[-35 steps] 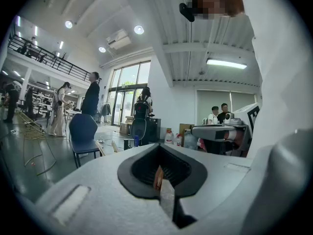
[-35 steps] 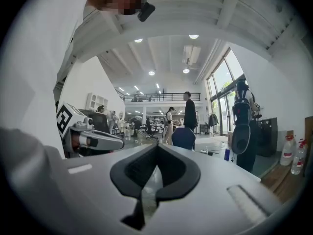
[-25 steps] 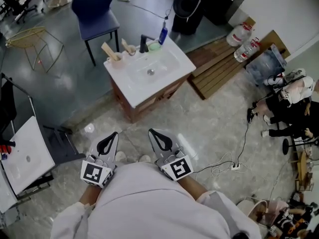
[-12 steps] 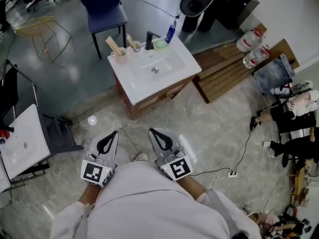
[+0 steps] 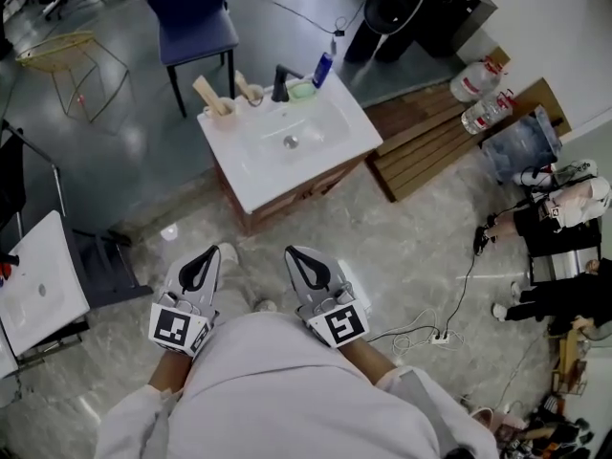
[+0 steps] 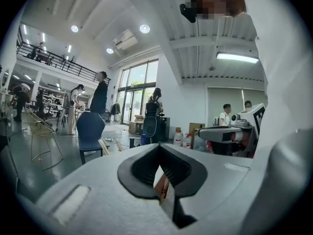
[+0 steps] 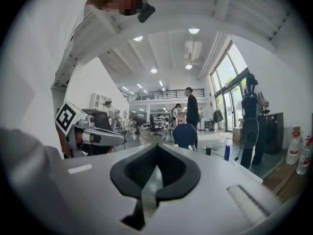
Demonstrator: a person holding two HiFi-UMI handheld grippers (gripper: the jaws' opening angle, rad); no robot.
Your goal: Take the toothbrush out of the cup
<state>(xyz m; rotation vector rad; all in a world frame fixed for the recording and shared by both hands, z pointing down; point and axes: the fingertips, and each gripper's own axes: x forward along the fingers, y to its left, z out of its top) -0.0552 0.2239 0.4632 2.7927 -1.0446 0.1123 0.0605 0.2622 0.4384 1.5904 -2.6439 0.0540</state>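
on the sink (image 5: 260,174), the cup (image 5: 222,114) is barely discernible.

Cup (image 5: 223,115) on sink (image 5: 256,168) (left) — chair (image 5: 191,12) behind.

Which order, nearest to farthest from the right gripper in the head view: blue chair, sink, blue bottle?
1. sink, straight ahead of the right gripper.
2. blue bottle, at the sink's far right edge.
3. blue chair, beyond the sink, to the left.
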